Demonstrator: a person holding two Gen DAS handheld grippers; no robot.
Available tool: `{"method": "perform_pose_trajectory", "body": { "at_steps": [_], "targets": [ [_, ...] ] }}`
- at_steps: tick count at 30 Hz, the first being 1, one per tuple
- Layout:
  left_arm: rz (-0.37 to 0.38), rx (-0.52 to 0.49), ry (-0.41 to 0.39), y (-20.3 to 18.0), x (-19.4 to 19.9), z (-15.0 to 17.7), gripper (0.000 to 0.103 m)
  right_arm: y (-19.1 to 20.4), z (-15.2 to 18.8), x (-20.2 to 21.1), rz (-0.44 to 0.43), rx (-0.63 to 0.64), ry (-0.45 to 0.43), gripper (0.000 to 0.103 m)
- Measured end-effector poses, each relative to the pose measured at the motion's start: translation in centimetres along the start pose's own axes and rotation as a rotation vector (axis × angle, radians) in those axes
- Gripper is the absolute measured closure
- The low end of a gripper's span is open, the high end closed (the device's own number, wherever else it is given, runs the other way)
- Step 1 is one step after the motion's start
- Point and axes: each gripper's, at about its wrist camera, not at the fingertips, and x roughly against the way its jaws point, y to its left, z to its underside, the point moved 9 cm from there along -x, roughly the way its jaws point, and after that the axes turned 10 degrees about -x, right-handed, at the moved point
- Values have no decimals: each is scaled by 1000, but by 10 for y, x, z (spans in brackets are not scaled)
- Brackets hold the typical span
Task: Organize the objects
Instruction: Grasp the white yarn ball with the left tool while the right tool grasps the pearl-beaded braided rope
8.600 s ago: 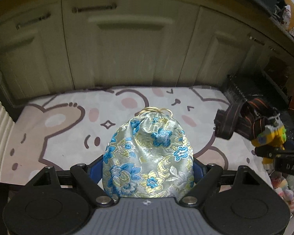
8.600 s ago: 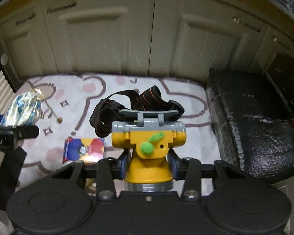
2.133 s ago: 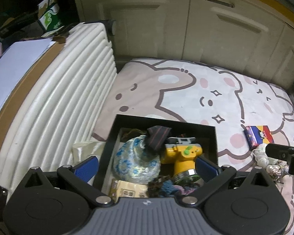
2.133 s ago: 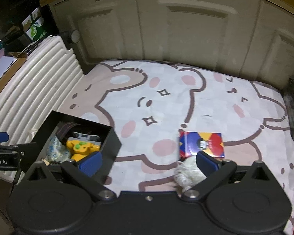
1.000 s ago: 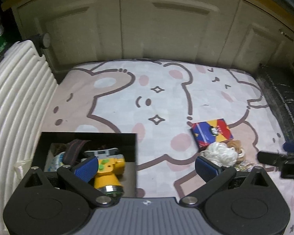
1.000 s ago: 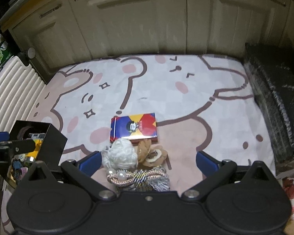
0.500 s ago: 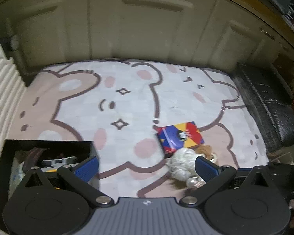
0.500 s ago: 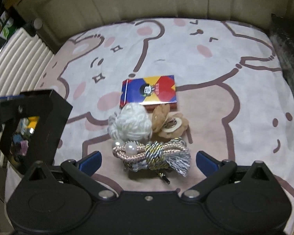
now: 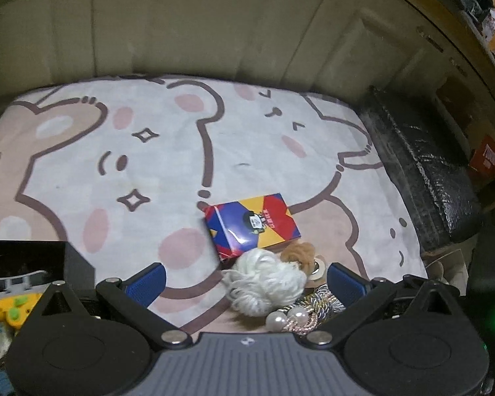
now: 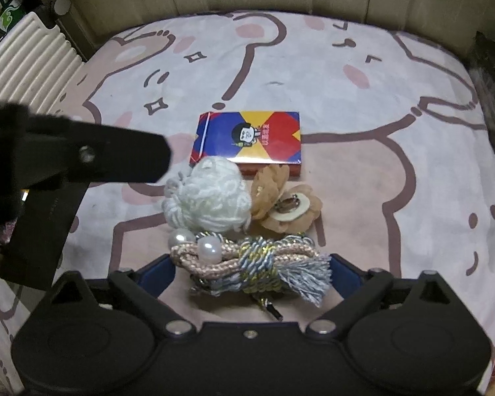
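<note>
A small pile lies on the bear-print mat (image 10: pixel 330 66): a red, blue and yellow box (image 10: pixel 247 137), a white yarn ball (image 10: pixel 208 198), a tan fabric flower (image 10: pixel 285 203) and a braided rope with pearls and a tassel (image 10: pixel 247 260). My right gripper (image 10: pixel 252 275) is open, low over the mat, with the rope between its jaws. My left gripper (image 9: pixel 246 279) is open and empty, just above the yarn ball (image 9: pixel 264 280), with the box (image 9: pixel 250 224) beyond. The black bin (image 9: pixel 43 264) at lower left holds the yellow headlamp (image 9: pixel 13 307).
Cream cabinet doors (image 9: pixel 214 26) stand behind the mat. A black wrapped bundle (image 9: pixel 425 171) lies along the mat's right edge. A white ribbed radiator (image 10: pixel 26 59) is at the left. The left gripper's black body (image 10: pixel 76 155) crosses the left of the right wrist view.
Both grippers have left the bin and moved right and down to the pile. The right gripper now has the rope between its open jaws; the left hangs over the yarn ball.
</note>
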Motion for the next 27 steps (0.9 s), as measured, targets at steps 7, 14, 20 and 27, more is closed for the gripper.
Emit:
{"method": "perform_pose_trajectory", "body": {
  "at_steps": [7,14,20,27],
  "targets": [
    [24,11,72,-5,-25,8,8,-6,0,-1,-1,-13,8,16],
    [59,79,104,-5,-42,10,12,-3,0,8,-6,24,-4,23],
    [63,107,158,-4,-58,18,16,-4,2,12,-14,39,-1,27],
    [102,169,188,-1,-70,23,22,-3,-1,7,-18,36,-9,22]
  ]
}}
